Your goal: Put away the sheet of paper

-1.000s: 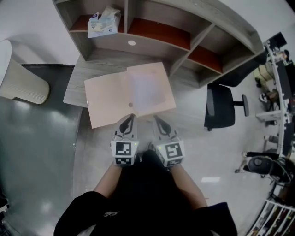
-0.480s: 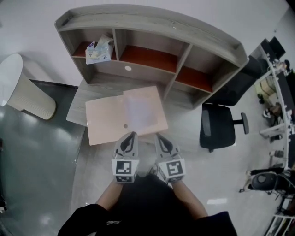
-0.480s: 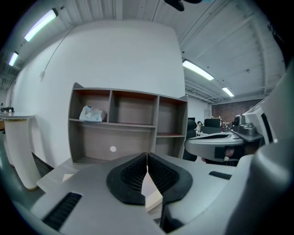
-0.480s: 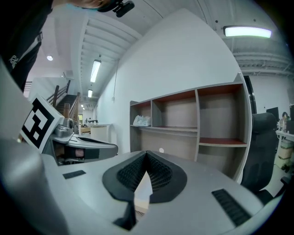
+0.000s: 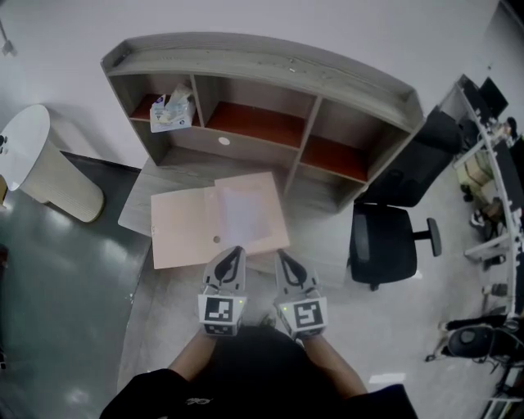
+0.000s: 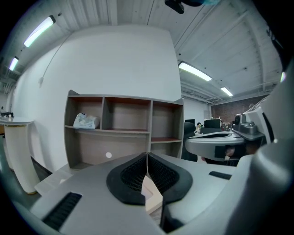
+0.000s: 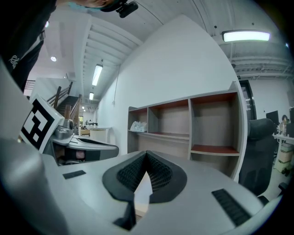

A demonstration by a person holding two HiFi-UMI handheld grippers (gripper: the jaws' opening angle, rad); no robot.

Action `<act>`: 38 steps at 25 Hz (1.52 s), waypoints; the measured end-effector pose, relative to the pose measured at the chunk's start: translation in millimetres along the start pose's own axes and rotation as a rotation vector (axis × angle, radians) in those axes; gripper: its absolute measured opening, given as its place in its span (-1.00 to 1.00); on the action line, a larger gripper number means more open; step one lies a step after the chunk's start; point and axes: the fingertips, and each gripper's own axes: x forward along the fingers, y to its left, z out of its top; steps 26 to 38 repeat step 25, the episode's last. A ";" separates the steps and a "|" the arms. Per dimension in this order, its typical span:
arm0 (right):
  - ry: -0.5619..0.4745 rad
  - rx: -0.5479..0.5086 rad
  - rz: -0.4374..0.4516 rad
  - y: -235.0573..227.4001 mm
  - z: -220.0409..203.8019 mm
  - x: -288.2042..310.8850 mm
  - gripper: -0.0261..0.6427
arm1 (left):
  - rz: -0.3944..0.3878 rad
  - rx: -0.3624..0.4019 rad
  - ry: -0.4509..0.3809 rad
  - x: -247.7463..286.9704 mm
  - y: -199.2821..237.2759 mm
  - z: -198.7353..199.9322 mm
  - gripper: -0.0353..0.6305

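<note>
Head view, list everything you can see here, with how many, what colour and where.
Desk: one, grey wood, against the white wall.
Shelf unit: one, grey with reddish boards, three compartments, on the desk.
Folder: one, pale pink, lying open on the desk.
Sheet of paper: one, white, on the folder's right half.
Packet: one, white and blue, left compartment.
Office chair: one, black, right of the desk.
Round-topped stand: one, white, left of the desk.
Left gripper: grey, shut, empty, at the folder's near edge.
Right gripper: grey, shut, empty, beside it.

white wall (image 5: 246, 20) | grey shelf desk (image 5: 270, 74) | black chair (image 5: 385, 245) | glossy floor (image 5: 57, 278)
</note>
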 end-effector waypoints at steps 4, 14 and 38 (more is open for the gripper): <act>-0.002 0.026 0.013 1.3 0.4 -3.2 -0.88 | -0.012 0.013 0.033 -2.5 -10.8 -5.5 -0.75; 0.004 0.029 0.016 -0.1 0.8 -7.8 -0.88 | -0.012 0.027 0.041 -3.8 -14.4 -4.3 -0.75; 0.025 0.028 0.024 0.0 -4.9 -10.9 -0.88 | -0.016 0.038 0.042 -3.6 -23.3 -4.3 -0.75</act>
